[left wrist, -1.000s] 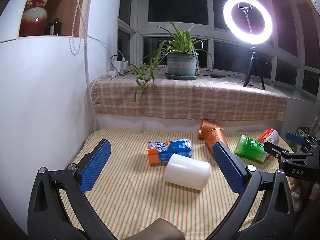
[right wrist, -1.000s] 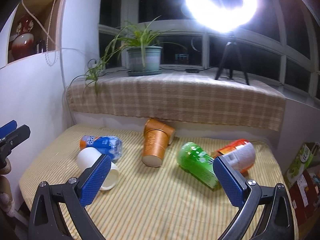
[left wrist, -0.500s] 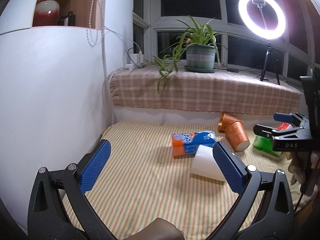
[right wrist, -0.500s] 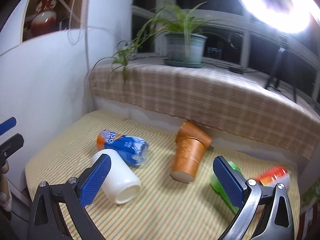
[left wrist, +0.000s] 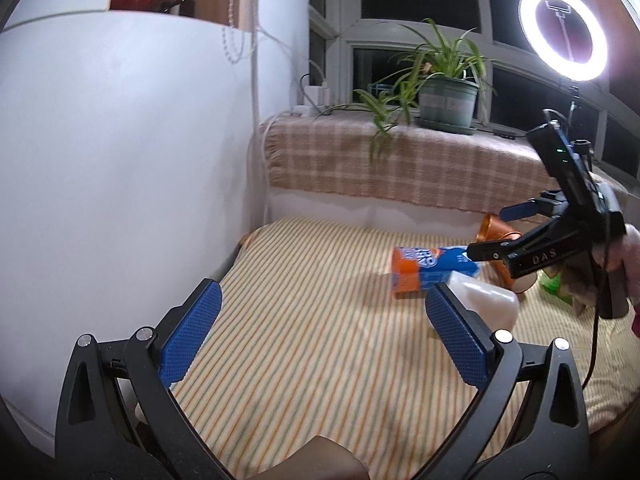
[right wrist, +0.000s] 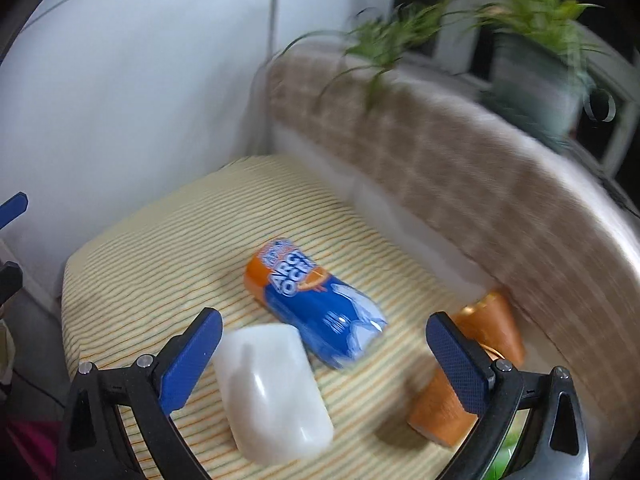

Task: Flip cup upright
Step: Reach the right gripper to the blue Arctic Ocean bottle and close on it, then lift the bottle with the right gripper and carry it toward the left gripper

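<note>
Over the last second the right gripper, jaws spread and empty, has been brought down over the white cup lying on its side near the blue-and-orange cup, so a grasp seems imminent, while the left gripper, also spread, is held back

On the striped cloth the white cup lies sideways — can just behind, paper cups right.

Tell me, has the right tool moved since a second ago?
Yes. The right tool has come forward and down toward the white cup; the windowsill plant has slid up and right in its view.
</note>
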Demonstrator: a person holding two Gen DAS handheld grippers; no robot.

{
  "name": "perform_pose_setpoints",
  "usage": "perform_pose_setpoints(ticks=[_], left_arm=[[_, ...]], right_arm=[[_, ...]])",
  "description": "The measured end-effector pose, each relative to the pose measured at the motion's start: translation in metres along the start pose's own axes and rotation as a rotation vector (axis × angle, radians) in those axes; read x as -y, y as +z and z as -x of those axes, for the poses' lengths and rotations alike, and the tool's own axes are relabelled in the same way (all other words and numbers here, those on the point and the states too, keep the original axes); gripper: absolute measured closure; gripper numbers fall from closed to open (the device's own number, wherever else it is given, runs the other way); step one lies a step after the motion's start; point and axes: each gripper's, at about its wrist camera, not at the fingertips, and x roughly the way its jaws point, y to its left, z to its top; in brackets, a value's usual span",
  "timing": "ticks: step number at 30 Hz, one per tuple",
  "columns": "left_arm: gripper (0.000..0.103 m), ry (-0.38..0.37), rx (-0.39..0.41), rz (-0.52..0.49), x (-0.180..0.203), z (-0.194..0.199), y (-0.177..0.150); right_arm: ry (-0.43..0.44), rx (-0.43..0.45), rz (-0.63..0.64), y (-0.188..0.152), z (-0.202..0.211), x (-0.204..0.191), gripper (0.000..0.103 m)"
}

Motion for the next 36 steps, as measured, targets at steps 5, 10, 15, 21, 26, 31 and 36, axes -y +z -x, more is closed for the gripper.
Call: perform_pose_setpoints(ticks=[5,10,15,21,26,31,36], left_arm=[[0.0,0.024,-0.01,0.028,-0.014,-0.004,-0.002],[0.0,0.047,-0.026,0.06,-0.028,-0.008,-0.005],[0.0,0.071,-0.042,0.079,-0.039,-0.013,-0.008],[0.0,0.083,-0.053,0.101,-0.049,-0.019,-0.008],[0.0,0.097,-0.059,0.103,-0.054,-0.022,-0.01],[0.0,0.106,-0.063,0.114,-0.058,-0.025,-0.01],[0.0,0.108,-0.067,0.115,-0.059,-0.026,-0.01]], right_arm=[[0.068,-0.128,0.054,0.022,-0.04,0.003,0.001],[0.095,-0.222,0.109,0.035,-0.07,0.0,0.005],[0.123,-0.304,0.176,0.043,-0.092,-0.005,0.009],[0.133,-0.378,0.235,0.048,-0.114,-0.011,0.012],[0.15,-0.414,0.259,0.051,-0.129,-0.013,0.013],[0.13,-0.439,0.249,0.053,-0.142,-0.006,0.018],[0.114,-0.462,0.215,0.052,-0.152,0.007,0.027]])
